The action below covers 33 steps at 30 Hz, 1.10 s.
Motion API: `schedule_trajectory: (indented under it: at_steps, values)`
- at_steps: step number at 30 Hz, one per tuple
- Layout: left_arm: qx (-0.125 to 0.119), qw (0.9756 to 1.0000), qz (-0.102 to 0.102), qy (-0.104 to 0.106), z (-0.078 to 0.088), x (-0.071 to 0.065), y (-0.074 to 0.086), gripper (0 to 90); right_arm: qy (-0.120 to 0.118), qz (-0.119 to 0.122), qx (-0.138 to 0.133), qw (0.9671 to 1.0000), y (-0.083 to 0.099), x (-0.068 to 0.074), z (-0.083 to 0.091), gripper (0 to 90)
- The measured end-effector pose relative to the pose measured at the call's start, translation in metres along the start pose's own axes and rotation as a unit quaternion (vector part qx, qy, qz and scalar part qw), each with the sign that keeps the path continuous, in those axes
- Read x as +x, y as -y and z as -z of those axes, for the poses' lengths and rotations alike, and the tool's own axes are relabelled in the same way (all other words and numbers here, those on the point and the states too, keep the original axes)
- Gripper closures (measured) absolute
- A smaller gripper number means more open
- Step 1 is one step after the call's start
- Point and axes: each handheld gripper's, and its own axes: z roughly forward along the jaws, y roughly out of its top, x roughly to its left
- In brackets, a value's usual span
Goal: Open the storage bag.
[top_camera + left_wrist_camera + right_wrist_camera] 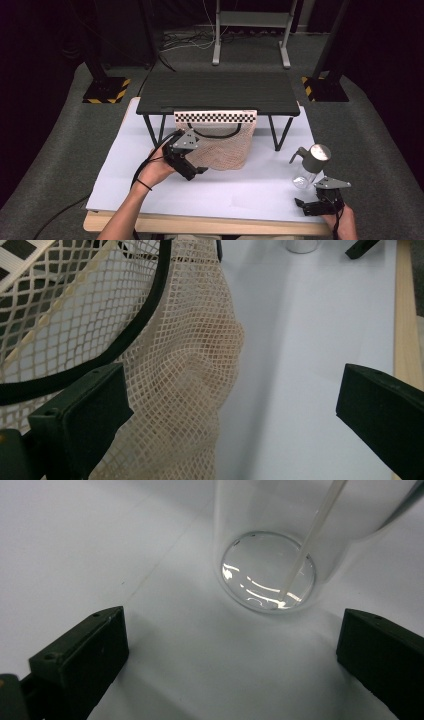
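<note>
A beige mesh bag (pixel 225 145) with a black strap handle (pixel 145 315) hangs from the front edge of a low black stand (pixel 217 92), under a checkered strip (pixel 215 116). My left gripper (pixel 196 171) is open at the bag's lower left corner. In the left gripper view the mesh bag (pixel 195 380) bulges into the gap between the wide jaws, not pinched. A clear bottle (pixel 306 175) with a grey pump top stands at the right. My right gripper (pixel 304 207) is open just in front of it, with the clear bottle's base (pixel 267 570) and inner tube ahead of the jaws.
A white sheet (pixel 150 190) covers the wooden table, whose edge (pixel 200 222) runs along the near side. The stand's thin black legs (pixel 147 127) rest on the sheet beside the bag. Grey carpet and yellow-striped base plates (pixel 105 90) surround the table.
</note>
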Motion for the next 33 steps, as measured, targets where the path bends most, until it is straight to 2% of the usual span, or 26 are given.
schedule_trajectory:
  at_steps: [7, 12, 17, 23, 33]
  values:
    - [-0.005, 0.9999, -0.009, 0.001, -0.012, 0.008, -0.010, 0.1, 0.000, 0.001, 0.000, 1.0000, 0.000, 0.000, 0.000, 0.0]
    - [0.004, 0.9995, -0.029, -0.014, -0.022, 0.012, -0.015, 0.0, -0.001, 0.000, 0.000, 1.0000, 0.000, 0.000, 0.000, 0.0]
    - [0.010, 0.9993, -0.033, -0.017, -0.027, 0.016, -0.016, 0.1, -0.001, 0.001, 0.000, 1.0000, 0.000, 0.000, 0.000, 0.0]
    - [0.005, 0.9991, -0.038, -0.019, -0.031, 0.021, -0.016, 0.0, -0.001, 0.001, 0.000, 1.0000, 0.000, 0.000, 0.000, 0.0]
    - [0.016, 0.9981, -0.045, -0.039, -0.043, 0.027, -0.013, 0.1, -0.002, 0.001, 0.000, 1.0000, 0.000, 0.000, 0.000, 0.0]
